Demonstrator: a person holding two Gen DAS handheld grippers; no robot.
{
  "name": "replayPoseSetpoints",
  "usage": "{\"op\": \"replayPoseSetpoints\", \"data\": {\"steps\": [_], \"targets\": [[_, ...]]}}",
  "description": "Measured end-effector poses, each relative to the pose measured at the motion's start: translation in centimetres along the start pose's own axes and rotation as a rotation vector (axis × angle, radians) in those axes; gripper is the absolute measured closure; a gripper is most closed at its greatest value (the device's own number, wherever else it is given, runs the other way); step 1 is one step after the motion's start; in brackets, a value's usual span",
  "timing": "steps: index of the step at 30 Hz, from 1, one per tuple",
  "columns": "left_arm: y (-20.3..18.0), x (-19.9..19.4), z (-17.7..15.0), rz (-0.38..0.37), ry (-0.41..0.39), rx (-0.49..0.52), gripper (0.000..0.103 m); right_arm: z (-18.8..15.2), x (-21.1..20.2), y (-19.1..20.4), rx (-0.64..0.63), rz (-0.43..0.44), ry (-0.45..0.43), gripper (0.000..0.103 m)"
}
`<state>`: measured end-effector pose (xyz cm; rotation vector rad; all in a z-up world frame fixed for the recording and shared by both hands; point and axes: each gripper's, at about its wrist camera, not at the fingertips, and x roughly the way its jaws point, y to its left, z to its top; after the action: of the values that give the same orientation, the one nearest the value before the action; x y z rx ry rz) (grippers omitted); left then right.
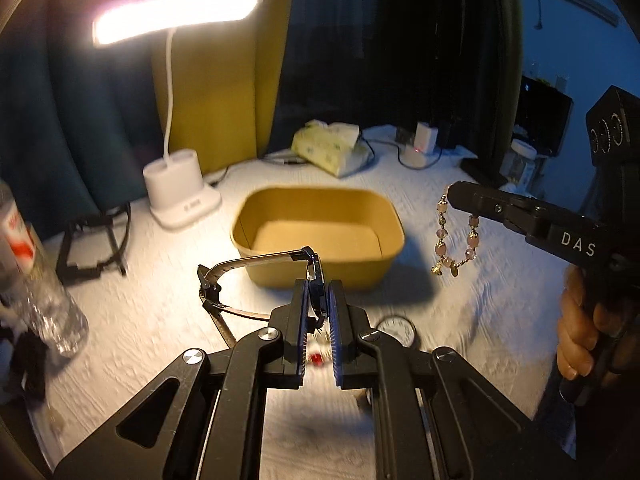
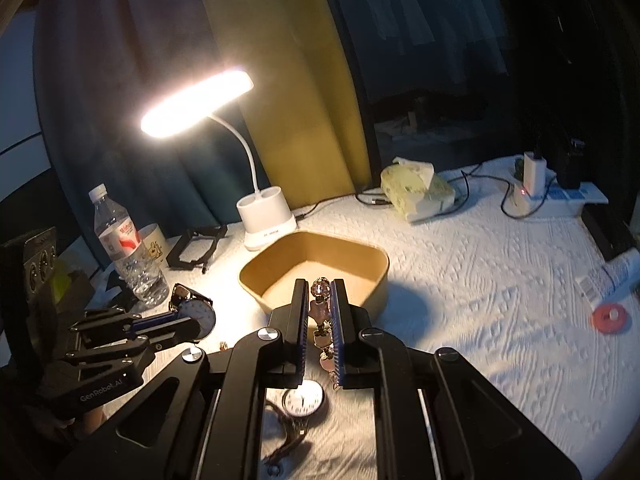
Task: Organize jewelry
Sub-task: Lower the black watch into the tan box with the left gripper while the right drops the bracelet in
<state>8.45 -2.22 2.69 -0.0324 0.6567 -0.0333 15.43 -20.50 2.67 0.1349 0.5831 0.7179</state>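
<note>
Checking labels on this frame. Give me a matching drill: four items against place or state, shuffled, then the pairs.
Items:
1. Watch
2. Bead bracelet
3. Box
4. Pocket watch

States:
A. lying on the cloth
B. pinched in the left gripper
C. empty, by the lamp
D. dangling from the right gripper

Pairs: 1-B, 2-D, 3-C, 4-A

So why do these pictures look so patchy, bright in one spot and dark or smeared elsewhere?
Left wrist view: the desk lamp glares to pure white, and the tray and cloth look smeared. Right wrist view: the same lamp is the only strong light, the tray throws a dark shadow rightward, and the background is nearly black. Both views bulge at the edges.
</note>
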Motion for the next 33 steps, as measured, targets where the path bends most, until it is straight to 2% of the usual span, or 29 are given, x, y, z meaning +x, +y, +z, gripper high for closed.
{"op": "replayPoseSetpoints", "data": {"steps": [7, 16, 22, 29, 31, 32, 33], "targets": [[0.7, 1.2, 2.7, 0.004, -0.056, 0.031, 0.092, 1.9, 1.5, -0.1, -0.012, -0.001, -0.013, 0.093], [1.3, 4.6, 4.6, -0.025, -0.076, 0.053, 0.092, 3.0, 4.9, -0.9, 0.008, 0.000, 0.003, 0.092], [1.8, 7.2, 5.4, -0.038, -0.065, 0.041, 0.092, 3.3, 7.3, -1.9, 0.031, 0.002, 0.021, 0.092], [3.1, 10.4, 5.9, -0.094, 0.012, -0.040, 0.092, 2.9, 9.6, -3.0, 0.035, -0.018, 0.059, 0.092], [3.3, 10.7, 5.8, -0.111, 0.014, -0.059, 0.090, 2.8, 10.0, -3.2, 0.035, -0.023, 0.063, 0.090], [3.3, 10.8, 5.8, -0.110, 0.011, -0.061, 0.087, 2.7, 10.0, -3.3, 0.039, -0.025, 0.062, 0.085], [3.3, 10.8, 5.7, -0.109, 0.010, -0.060, 0.080, 2.7, 10.0, -3.5, 0.048, -0.025, 0.059, 0.082]]}}
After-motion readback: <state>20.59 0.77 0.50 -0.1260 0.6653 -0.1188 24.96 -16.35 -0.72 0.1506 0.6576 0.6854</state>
